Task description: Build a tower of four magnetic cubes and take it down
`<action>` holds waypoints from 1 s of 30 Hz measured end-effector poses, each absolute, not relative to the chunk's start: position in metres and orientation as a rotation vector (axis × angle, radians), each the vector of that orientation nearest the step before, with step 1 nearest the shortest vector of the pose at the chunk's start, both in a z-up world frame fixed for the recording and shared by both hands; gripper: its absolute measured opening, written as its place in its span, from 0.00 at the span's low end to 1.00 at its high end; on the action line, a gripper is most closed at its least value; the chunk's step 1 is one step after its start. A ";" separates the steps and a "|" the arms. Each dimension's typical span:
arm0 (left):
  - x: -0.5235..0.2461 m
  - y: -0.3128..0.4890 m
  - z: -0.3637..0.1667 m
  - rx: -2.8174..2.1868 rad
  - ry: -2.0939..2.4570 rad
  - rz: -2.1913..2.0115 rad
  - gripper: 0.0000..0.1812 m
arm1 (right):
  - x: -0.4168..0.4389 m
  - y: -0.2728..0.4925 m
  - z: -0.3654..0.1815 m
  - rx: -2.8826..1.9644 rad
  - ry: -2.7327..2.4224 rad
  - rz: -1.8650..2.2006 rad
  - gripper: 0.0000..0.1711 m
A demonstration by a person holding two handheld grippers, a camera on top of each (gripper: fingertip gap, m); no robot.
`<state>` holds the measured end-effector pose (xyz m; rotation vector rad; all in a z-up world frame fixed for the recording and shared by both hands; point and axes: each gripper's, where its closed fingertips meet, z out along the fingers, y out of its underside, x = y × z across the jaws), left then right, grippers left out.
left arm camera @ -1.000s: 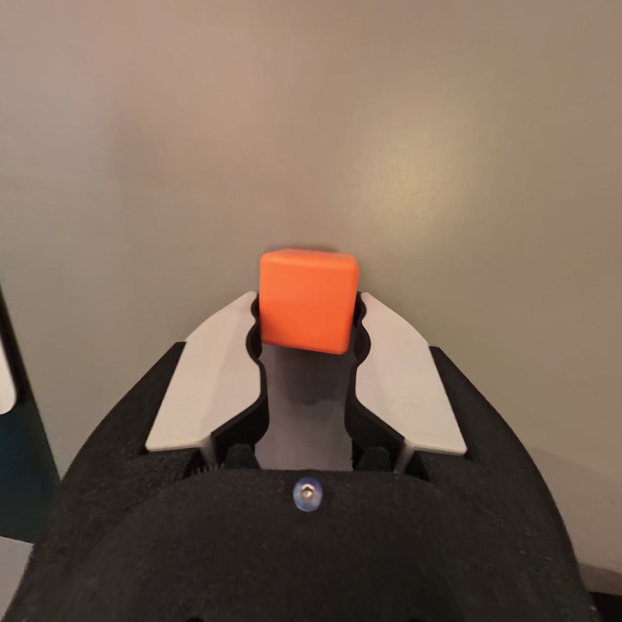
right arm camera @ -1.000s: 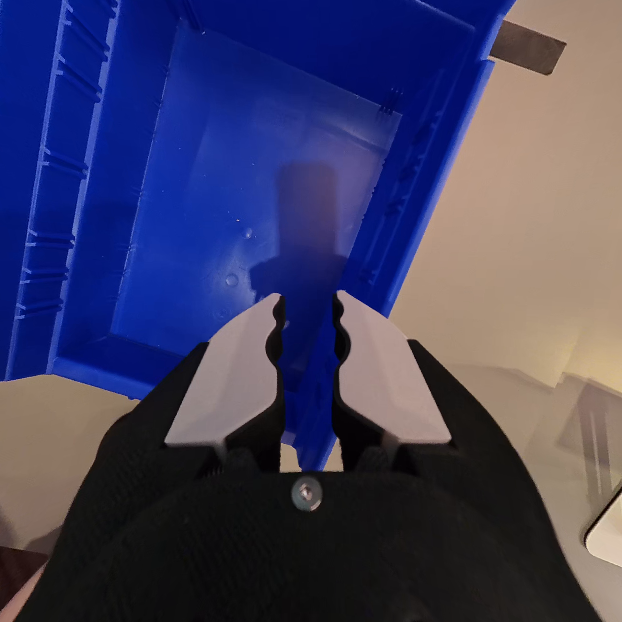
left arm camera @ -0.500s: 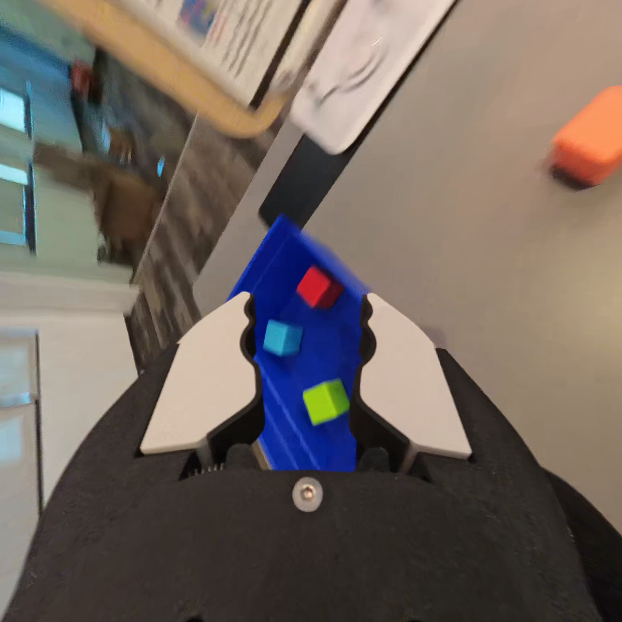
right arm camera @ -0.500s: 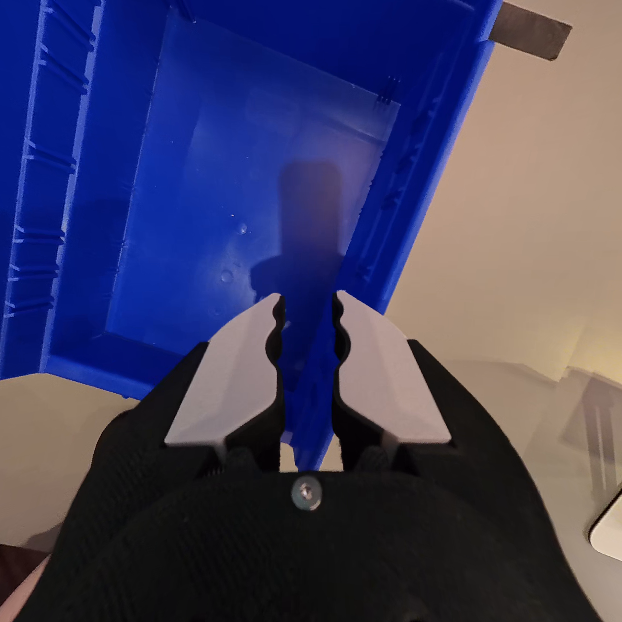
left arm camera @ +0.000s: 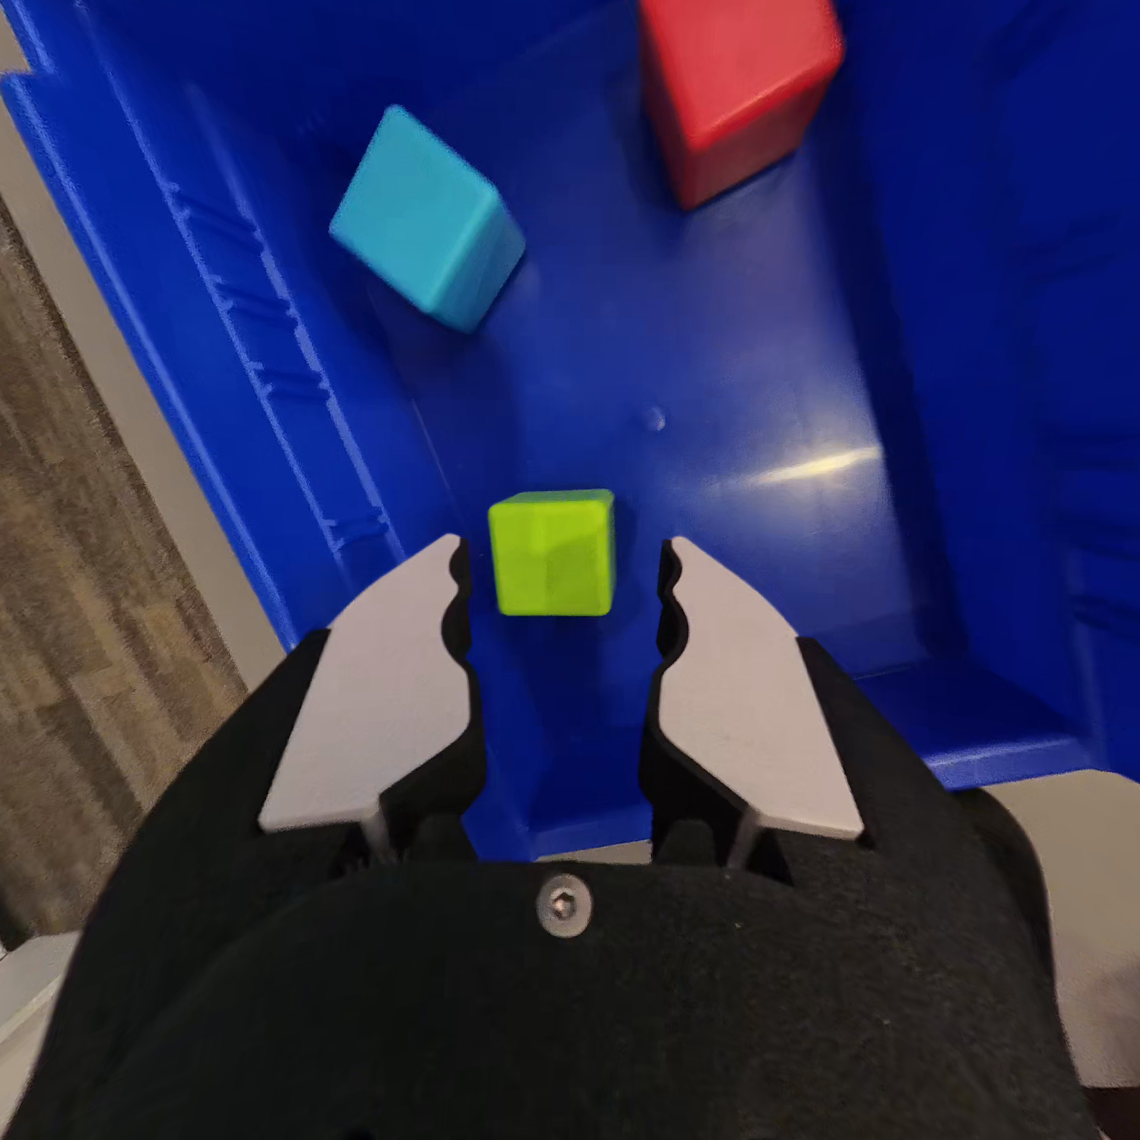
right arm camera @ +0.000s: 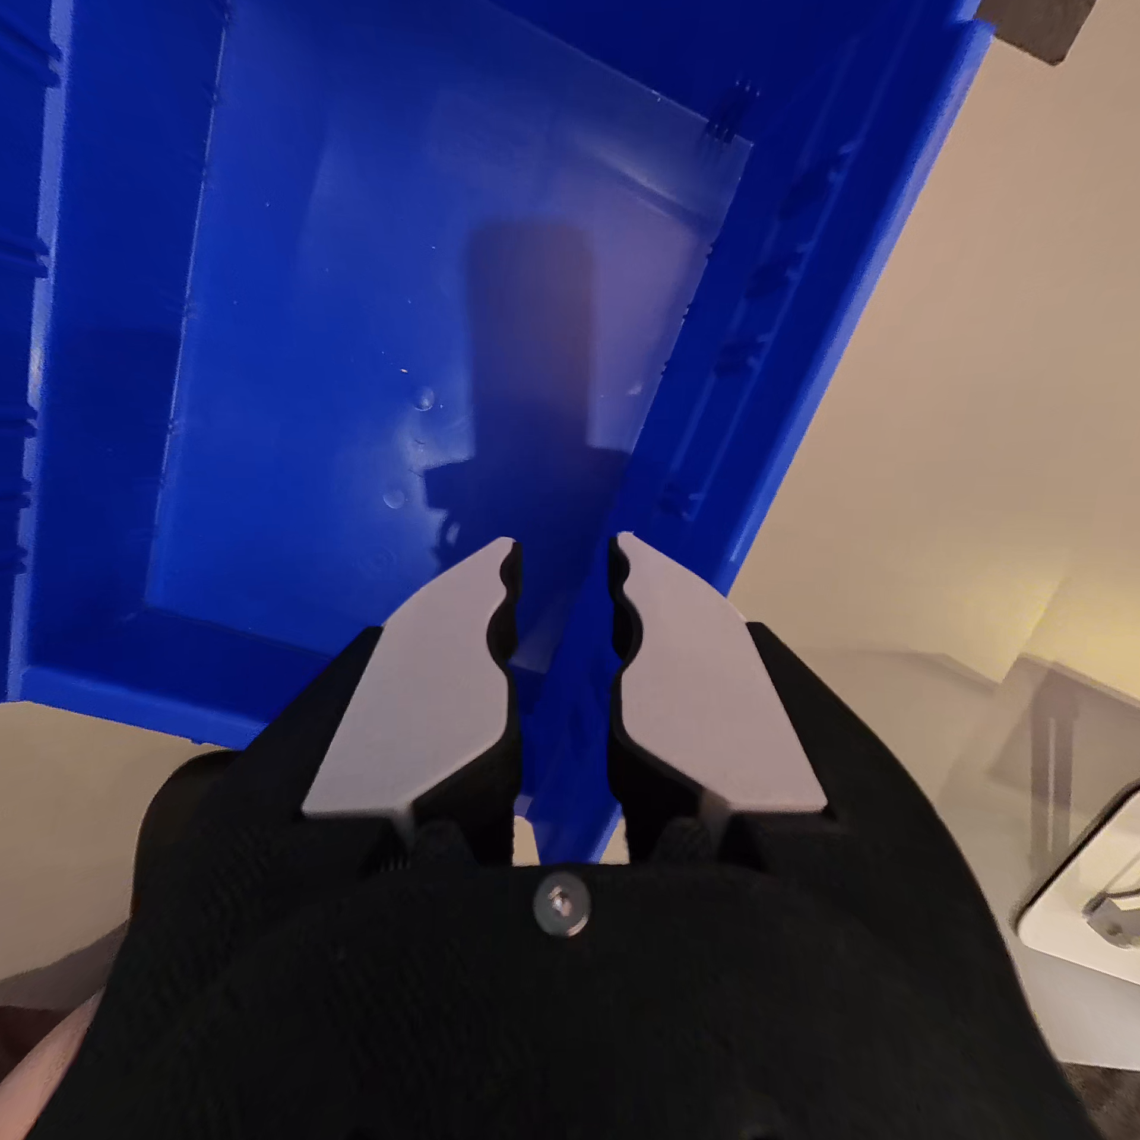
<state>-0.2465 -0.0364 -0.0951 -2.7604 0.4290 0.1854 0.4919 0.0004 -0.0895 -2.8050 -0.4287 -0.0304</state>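
In the left wrist view a blue bin (left arm camera: 925, 709) holds three cubes: a green cube (left arm camera: 552, 552), a cyan cube (left arm camera: 425, 222) farther back on the left, and a red cube (left arm camera: 740, 92) at the top right. My left gripper (left arm camera: 562, 549) is open and empty. The green cube sits just beyond and between its fingertips, touching neither. In the right wrist view my right gripper (right arm camera: 564, 543) hovers over the right wall of a blue bin (right arm camera: 802, 370) whose floor shows no cubes. Its jaws stand a narrow gap apart and hold nothing. No orange cube is in view.
The table's left edge and a brown carpet floor (left arm camera: 61, 555) lie left of the cube bin. Beige tabletop (right arm camera: 925, 432) spreads right of the empty bin, with a white device (right arm camera: 1079, 894) at the far right and a dark strip (right arm camera: 1036, 24) at the top. The tips of one gripper are about 75 centimetres away from the tips of the other.
My left gripper let go of the orange cube on the table, swung over to the blue bin and came down close to the green cube. My right gripper has barely moved.
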 end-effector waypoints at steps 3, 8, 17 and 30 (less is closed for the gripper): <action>-0.248 -0.037 -0.101 -2.780 0.416 0.145 0.35 | 0.489 0.005 -0.088 -2.787 -0.444 -0.037 0.17; -0.259 -0.044 -0.116 -2.849 0.453 0.214 0.36 | 0.482 0.005 -0.094 -2.817 -0.511 -0.057 0.17; -0.259 -0.044 -0.133 -2.925 0.449 0.219 0.32 | 0.478 0.004 -0.098 -2.835 -0.543 -0.059 0.17; -0.262 -0.044 -0.106 -2.845 0.441 0.285 0.26 | 0.476 0.000 -0.103 -2.858 -0.567 -0.042 0.17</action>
